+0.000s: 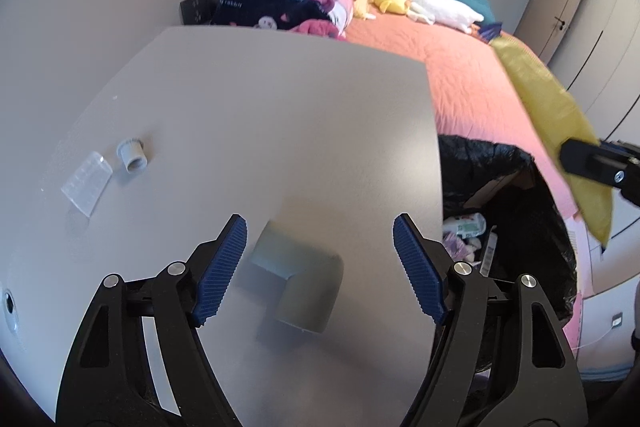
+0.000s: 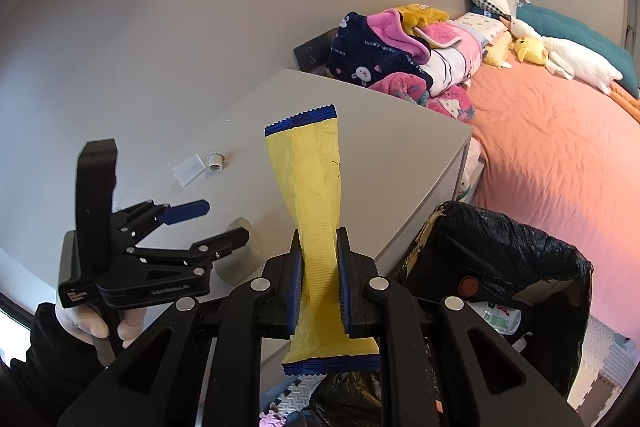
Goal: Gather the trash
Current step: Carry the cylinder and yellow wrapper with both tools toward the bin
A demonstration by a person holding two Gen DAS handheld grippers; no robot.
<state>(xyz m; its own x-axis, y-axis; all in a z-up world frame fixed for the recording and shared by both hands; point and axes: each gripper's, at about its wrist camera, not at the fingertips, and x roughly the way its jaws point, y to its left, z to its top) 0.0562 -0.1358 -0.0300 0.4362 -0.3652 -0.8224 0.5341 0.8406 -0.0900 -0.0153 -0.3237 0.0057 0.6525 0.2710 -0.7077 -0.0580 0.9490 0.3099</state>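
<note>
My right gripper (image 2: 319, 283) is shut on a yellow wrapper with blue ends (image 2: 316, 203), held upright beside the grey table and left of the black-lined trash bin (image 2: 500, 267). The wrapper (image 1: 560, 115) and the bin (image 1: 508, 211) also show at the right in the left wrist view. My left gripper (image 1: 320, 267) is open over the grey table (image 1: 260, 107), its jaws on either side of a grey angled piece (image 1: 298, 285). It shows from the side in the right wrist view (image 2: 216, 223). A clear plastic piece (image 1: 86, 183) and a small grey cap (image 1: 132, 157) lie at the table's left.
The bin holds several bits of trash (image 1: 466, 235). A bed with an orange cover (image 2: 560, 147) stands behind the table, with folded blankets (image 2: 400, 63) and plush toys (image 2: 560, 55). A grey wall (image 1: 80, 7) runs along the table's left. Foam floor mats (image 2: 608, 359) lie below.
</note>
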